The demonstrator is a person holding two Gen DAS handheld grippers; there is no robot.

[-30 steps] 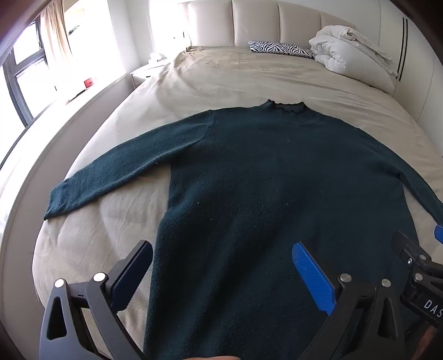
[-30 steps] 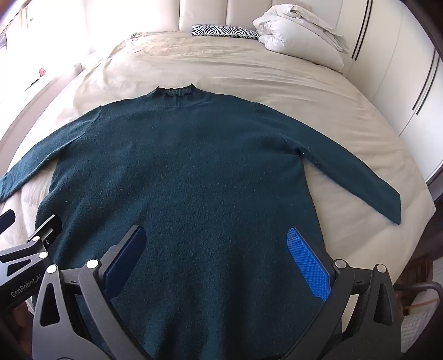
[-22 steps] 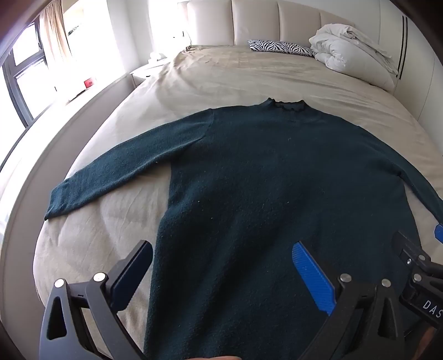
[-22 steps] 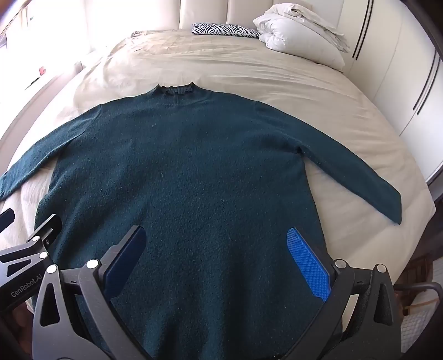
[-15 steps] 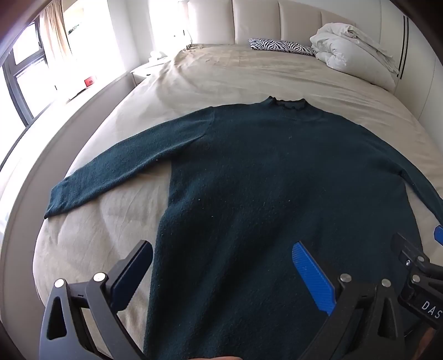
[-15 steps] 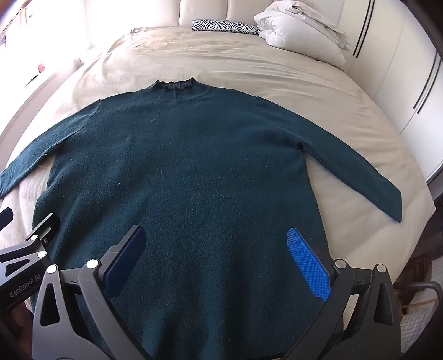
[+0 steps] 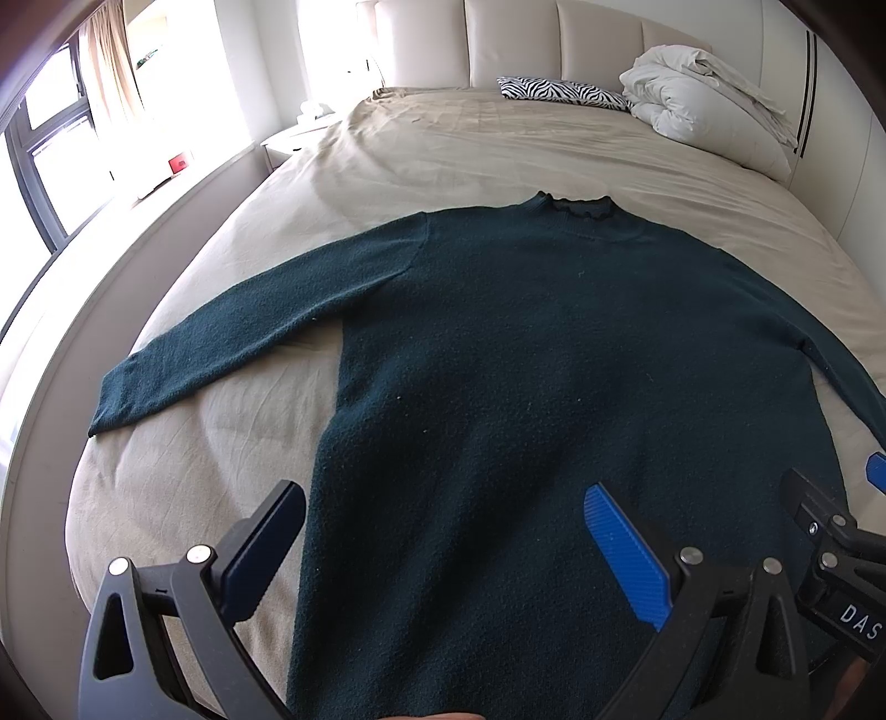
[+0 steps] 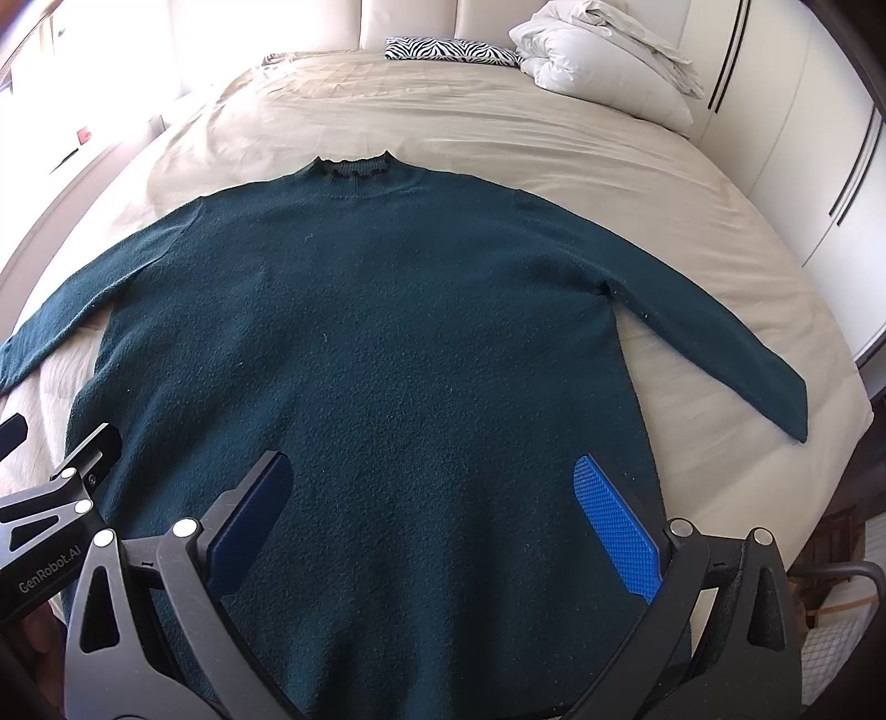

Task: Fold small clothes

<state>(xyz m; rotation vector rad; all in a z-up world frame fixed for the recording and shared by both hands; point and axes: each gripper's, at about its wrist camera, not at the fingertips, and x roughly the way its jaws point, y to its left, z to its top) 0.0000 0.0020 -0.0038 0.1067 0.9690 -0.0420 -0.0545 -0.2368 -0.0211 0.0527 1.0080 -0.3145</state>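
Sweater [image 8: 360, 343] lies flat at the bed's [image 7: 470, 149] foot end, sleeves spread, shifted little in the past second; left tongs [image 7: 443, 531] and right tongs [image 8: 432, 504] hover wide open, empty, seemingly above its hem—folding not begun.

Your sweater [image 8: 365, 354] lies flat across the foot half of the bed [image 8: 443, 111], sleeves spread toward both side edges, so nothing rises in your way there. Bare sheet shows beyond each cuff [image 7: 116, 399] and beside the body, giving you room to come in from either side edge. The head half of the bed is open sheet up to the collar [image 8: 354, 169]. Only the duvet [image 8: 603, 66] at the head's right corner and the zebra pillow [image 8: 448, 49] beside it stand up, well apart from the sweater. Both grippers, left [image 7: 443, 545] and right [image 8: 437, 515], hang side by side, close together, over the foot edge.
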